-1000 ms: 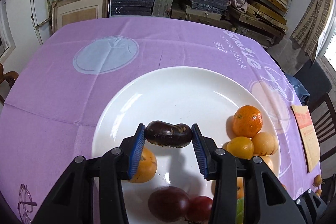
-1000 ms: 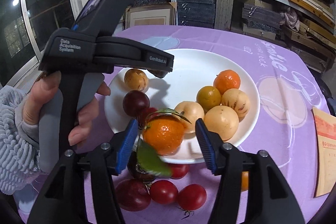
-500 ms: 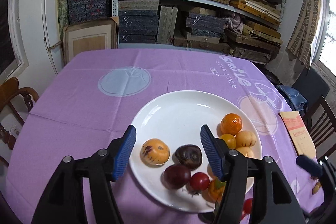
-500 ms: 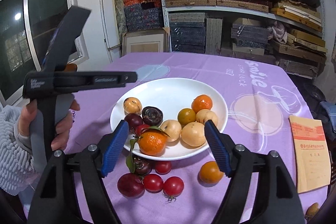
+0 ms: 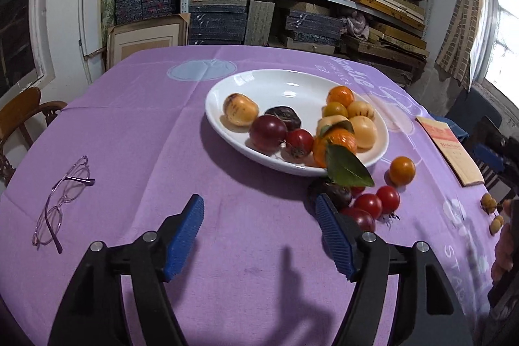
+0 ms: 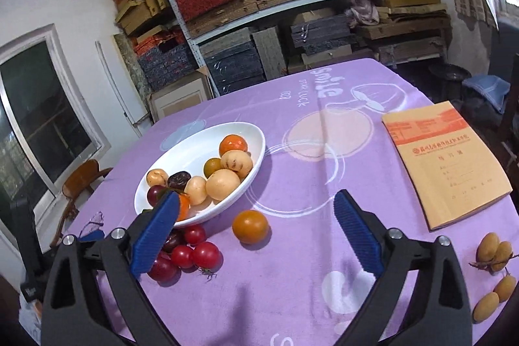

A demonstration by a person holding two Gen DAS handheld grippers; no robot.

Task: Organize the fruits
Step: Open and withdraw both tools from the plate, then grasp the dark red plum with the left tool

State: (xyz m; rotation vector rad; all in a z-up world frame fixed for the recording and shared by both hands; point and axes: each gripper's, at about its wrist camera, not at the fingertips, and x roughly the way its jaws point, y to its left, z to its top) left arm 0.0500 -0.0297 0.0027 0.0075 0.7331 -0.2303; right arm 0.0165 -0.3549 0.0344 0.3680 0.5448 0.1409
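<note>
A: How far along does the sorting look?

B: Partly done, I'd say. The white plate [image 5: 227, 138], in the upper middle of the left wrist view, holds a fair heap: a leafy tangerine [image 5: 337, 143] at its near rim, a dark wrinkled fruit [image 5: 283, 115], a plum [image 5: 267, 132], a small tomato [image 5: 299, 142] and pale yellow fruits [image 5: 363, 127] towards the right.

A: And what is left on the cloth?

B: A cluster of red tomatoes [image 6: 194, 252] just below the plate, lower left of the right wrist view, an orange tomato [image 6: 250, 226] just beside them, and small yellow fruits [image 6: 494, 248] at the far right edge, well apart from the plate.

A: The grippers?

B: Both empty. The left gripper [image 5: 259, 235] has just been opening; its jaws stand apart over bare purple tablecloth [image 5: 146, 145]. The right gripper [image 6: 256, 235] has also just been opening, jaws wide, nothing between the pads, the orange tomato lying ahead of the gap.

A: So a fresh pick comes next?

B: Likely, from the loose fruit.
</note>
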